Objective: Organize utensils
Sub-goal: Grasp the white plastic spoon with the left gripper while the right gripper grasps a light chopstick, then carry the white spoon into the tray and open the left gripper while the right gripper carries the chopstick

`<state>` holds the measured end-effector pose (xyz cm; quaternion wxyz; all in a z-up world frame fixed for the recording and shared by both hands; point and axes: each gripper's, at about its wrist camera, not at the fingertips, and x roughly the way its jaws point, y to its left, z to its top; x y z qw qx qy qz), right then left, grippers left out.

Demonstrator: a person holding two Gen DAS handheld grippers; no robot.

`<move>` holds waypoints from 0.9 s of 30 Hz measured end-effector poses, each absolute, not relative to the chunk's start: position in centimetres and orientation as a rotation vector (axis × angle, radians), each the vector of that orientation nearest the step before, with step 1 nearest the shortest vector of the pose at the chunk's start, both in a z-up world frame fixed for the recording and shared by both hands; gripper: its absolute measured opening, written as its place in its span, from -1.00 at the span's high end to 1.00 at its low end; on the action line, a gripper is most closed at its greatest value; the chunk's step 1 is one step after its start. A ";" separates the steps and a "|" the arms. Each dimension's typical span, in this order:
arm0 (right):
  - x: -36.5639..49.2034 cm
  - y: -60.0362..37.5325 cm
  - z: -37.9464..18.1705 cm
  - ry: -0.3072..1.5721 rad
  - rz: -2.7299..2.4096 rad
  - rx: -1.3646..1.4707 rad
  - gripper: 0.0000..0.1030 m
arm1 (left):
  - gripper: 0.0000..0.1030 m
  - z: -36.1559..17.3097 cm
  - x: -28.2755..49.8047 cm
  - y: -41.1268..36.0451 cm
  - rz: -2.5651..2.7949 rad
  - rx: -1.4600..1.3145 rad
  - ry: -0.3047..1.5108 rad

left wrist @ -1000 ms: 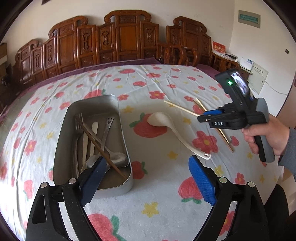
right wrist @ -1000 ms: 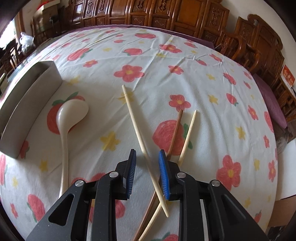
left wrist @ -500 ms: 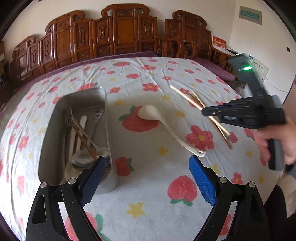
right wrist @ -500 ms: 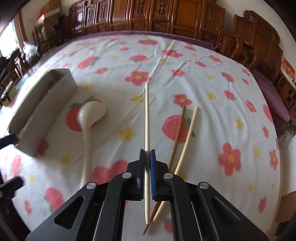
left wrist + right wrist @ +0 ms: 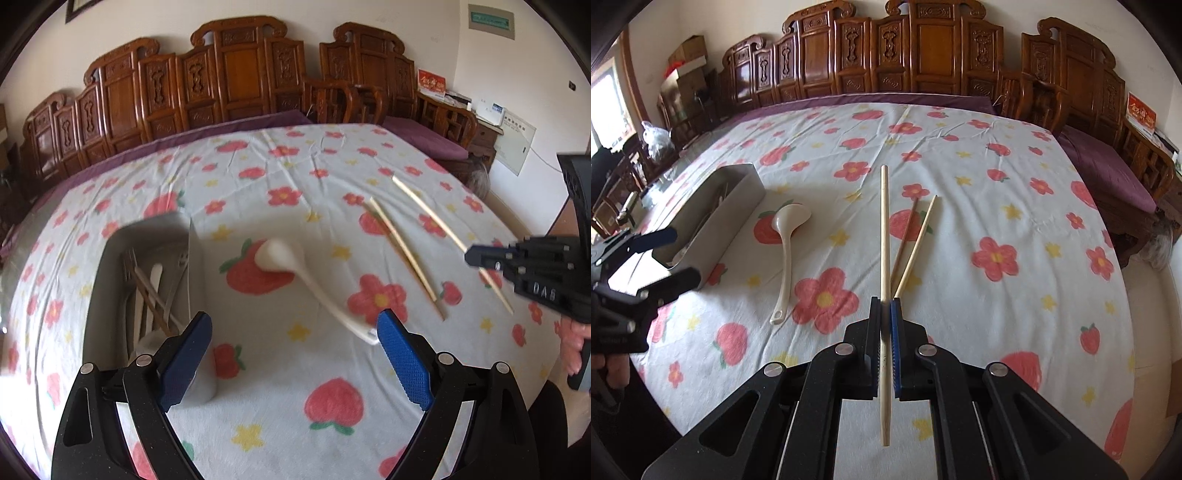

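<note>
Chopstick [image 5: 450, 236] is the thing in hand, and from the left wrist view you see it slanting across the flowered counter [image 5: 258, 398], far end up and away, near end running into your right tool [image 5: 471, 256], which is clenched on it. Your left tool [image 5: 293, 354] hangs released, jaws wide, above the cloth just beside the metal tray [image 5: 105, 266]. This view is smeared, so I can only guess the tray holds forks, spoons and dark chopsticks.

From the right wrist view the chopstick [image 5: 885, 266] runs straight ahead along the tool's axis, blunt end forward, tapered tip trailing back past the pads. The right tool [image 5: 885, 325] pinches it well toward the thin end. Expect a light, stiff, smooth stick: it will likely pivot or slip if you swing fast, so a hold nearer mid-length would steady it. Two more chopsticks [image 5: 912, 240] and a white ladle [image 5: 786, 254] lie on the cloth; the tray [image 5: 713, 218] sits off to the left.
</note>
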<state>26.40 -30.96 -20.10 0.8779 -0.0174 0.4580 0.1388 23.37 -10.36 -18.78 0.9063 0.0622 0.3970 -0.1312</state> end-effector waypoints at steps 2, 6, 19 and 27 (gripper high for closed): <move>26.1 -31.4 -20.2 0.954 0.289 -0.027 0.88 | -0.69 -18.4 23.8 -11.0 -0.276 0.133 0.811; 25.8 -31.8 -20.4 0.957 0.291 -0.022 0.88 | -0.69 -18.4 25.5 -12.5 -0.298 0.120 0.838; 25.9 -32.3 -19.7 0.942 0.308 0.012 0.88 | 0.12 -23.7 31.7 -14.1 -0.243 0.074 1.015; 26.0 -32.5 -19.6 0.944 0.320 0.025 0.88 | 0.53 -26.1 34.1 -13.0 -0.188 0.009 1.094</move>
